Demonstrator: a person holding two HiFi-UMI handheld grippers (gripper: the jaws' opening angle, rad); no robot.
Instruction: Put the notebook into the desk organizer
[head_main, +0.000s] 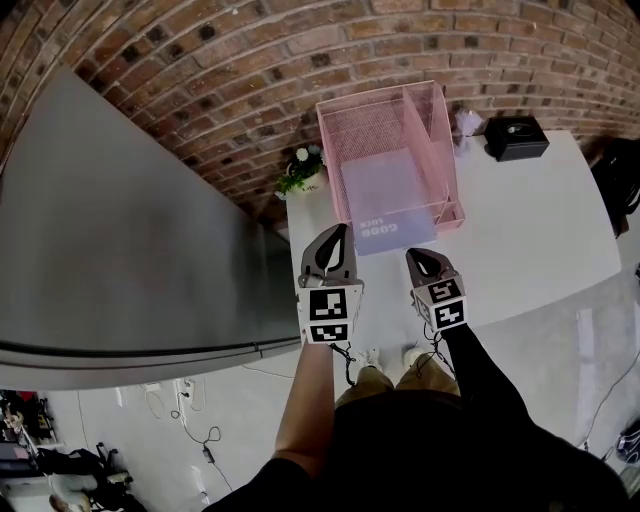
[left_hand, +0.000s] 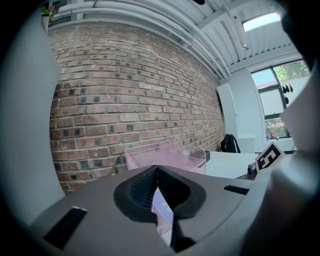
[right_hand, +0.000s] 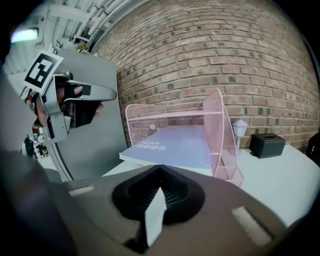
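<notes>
Left gripper (head_main: 338, 236), right gripper (head_main: 416, 258) closed; notebook (head_main: 385, 195) beyond fingers (right_hand: 176, 193), inside organizer (head_main: 362, 124).

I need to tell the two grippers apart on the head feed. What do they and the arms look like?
Both are grey shells with black ribbed pads. Each carries a white cube with black square markers and trails a thin dark cable. Behind the left gripper the arm is bare; behind the right gripper is a black sleeve.
</notes>
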